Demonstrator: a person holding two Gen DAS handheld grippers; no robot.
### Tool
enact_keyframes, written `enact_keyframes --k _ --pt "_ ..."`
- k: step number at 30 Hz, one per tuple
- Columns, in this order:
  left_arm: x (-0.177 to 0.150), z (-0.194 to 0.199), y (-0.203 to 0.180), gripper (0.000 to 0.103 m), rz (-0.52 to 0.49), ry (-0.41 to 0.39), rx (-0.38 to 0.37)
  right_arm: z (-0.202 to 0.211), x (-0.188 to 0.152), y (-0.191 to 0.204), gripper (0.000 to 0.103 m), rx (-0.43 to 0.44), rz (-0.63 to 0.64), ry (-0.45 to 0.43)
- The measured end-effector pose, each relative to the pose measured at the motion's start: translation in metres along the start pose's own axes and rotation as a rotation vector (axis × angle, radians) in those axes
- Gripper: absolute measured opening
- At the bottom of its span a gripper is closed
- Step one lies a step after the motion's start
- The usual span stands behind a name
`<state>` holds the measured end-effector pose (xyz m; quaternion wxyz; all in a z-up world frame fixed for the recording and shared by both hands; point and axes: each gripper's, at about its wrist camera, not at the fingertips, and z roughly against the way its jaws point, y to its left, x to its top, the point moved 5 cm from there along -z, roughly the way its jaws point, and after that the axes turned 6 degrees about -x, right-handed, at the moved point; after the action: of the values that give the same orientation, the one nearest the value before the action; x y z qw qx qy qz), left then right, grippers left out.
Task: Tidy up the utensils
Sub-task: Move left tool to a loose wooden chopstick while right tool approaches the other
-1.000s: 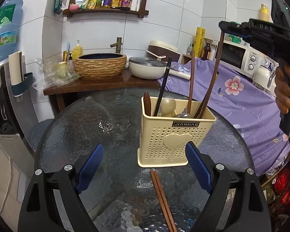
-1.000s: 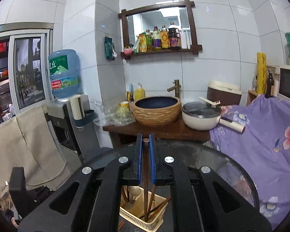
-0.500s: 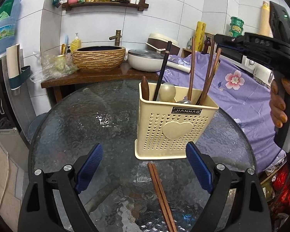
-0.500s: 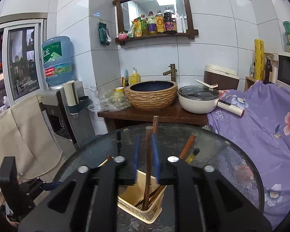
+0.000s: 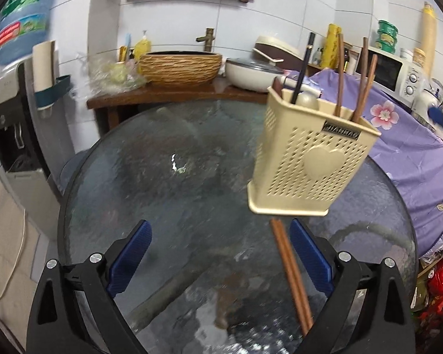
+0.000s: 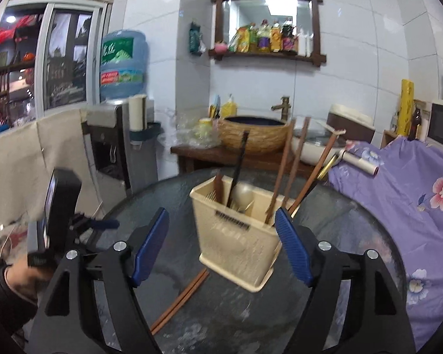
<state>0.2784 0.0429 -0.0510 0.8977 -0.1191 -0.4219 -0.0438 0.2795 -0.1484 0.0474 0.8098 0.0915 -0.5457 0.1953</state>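
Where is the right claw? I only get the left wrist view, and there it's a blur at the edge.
Observer: The right claw faces the cream utensil holder, which stands straight ahead of it.
Operator: Gripping a chopstick?
Observer: No. Its jaws have just been opening; the pads touch nothing.
Operator: Anything in the holder I can't see?
Observer: Yes, fork tines show inside, left of the pale spoon.
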Motion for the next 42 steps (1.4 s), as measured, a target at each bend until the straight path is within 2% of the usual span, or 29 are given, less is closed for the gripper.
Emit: enact_keyframes --k 7,12,14,17,22,33,35,37,39,42 --pt "-0.016 0.01 0.014 0.092 0.011 -0.003 0.069 -0.04 -0.074 0.022 0.074 -0.018 0.017 0.243" --pt "-0.028 0.013 0.011 0.092 0.012 -0.001 0.103 -0.077 -0.124 0.009 0.074 -0.066 -0.088 0.444" --pt "-0.033 0.013 0.008 0.091 0.002 0.005 0.121 -0.082 -0.137 0.007 0.074 -0.086 -0.105 0.483" --pt "-0.038 0.013 0.007 0.091 0.007 0.008 0.137 -0.086 -0.15 0.007 0.074 -0.117 -0.109 0.5" --pt "-0.043 0.009 0.006 0.09 0.014 0.022 0.142 -0.09 -0.156 0.013 0.074 -0.097 -0.147 0.517" --pt "-0.047 0.01 0.005 0.09 0.019 0.022 0.16 -0.101 -0.15 0.045 0.074 -0.086 -0.092 0.531" --pt "-0.047 0.009 0.003 0.09 0.017 0.023 0.156 -0.102 -0.149 0.05 0.074 -0.061 -0.105 0.539" --pt "-0.047 0.007 0.001 0.09 0.017 0.026 0.155 -0.105 -0.147 0.055 0.074 -0.08 -0.078 0.548" --pt "-0.048 0.007 0.0 0.09 0.014 0.028 0.15 -0.106 -0.146 0.051 0.074 -0.11 -0.065 0.549" --pt "-0.047 0.009 0.001 0.09 0.013 0.024 0.155 -0.105 -0.151 0.044 0.074 -0.076 -0.106 0.562"
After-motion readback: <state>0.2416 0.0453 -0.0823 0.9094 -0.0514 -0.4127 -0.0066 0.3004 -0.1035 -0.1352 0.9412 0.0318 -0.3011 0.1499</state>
